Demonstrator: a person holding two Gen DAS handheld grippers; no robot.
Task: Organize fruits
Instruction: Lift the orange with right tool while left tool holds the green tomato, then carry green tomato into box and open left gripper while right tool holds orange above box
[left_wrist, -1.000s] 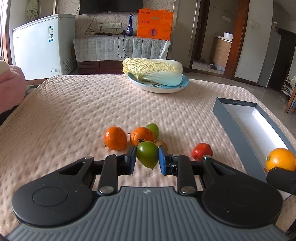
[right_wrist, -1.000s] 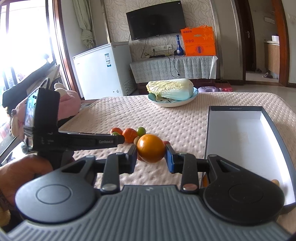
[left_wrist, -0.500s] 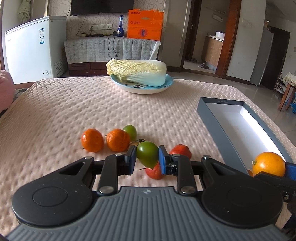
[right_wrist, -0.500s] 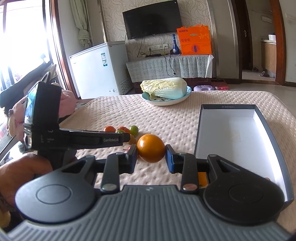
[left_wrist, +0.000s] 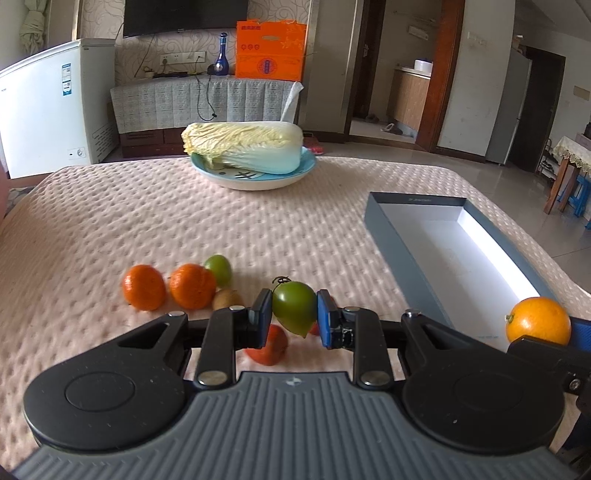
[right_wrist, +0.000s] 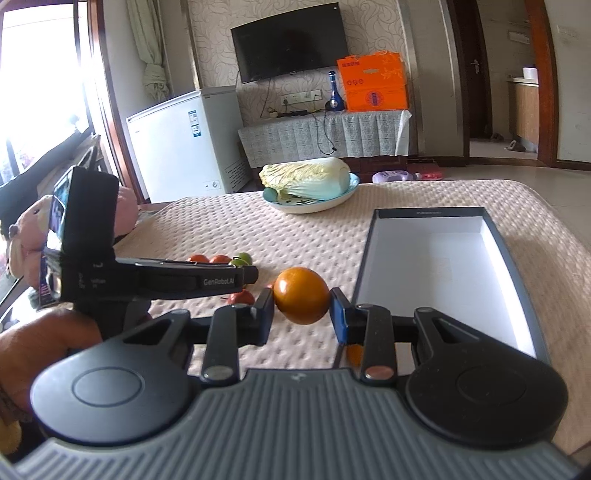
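Note:
My left gripper (left_wrist: 294, 317) is shut on a green tomato (left_wrist: 295, 312) and holds it above the table. Below it lie a red tomato (left_wrist: 271, 349), two tangerines (left_wrist: 144, 287) (left_wrist: 192, 286), a small green fruit (left_wrist: 218, 270) and a brownish fruit (left_wrist: 226, 298). My right gripper (right_wrist: 302, 314) is shut on an orange (right_wrist: 301, 301), held just left of the grey box (right_wrist: 439, 266). The orange also shows in the left wrist view (left_wrist: 538, 320) beside the box (left_wrist: 458, 251). A small orange fruit (right_wrist: 355, 355) peeks out under the right gripper.
A blue plate (left_wrist: 255, 179) with a napa cabbage (left_wrist: 243, 149) stands at the table's far middle. The left gripper's body (right_wrist: 159, 282) crosses the right wrist view at left. A pink plush toy (right_wrist: 125, 212) sits off the table's left edge.
The left gripper has risen and pulled back with the green tomato, so the fruit pile now sits lower left. The right gripper has moved the orange closer to the box's left wall.

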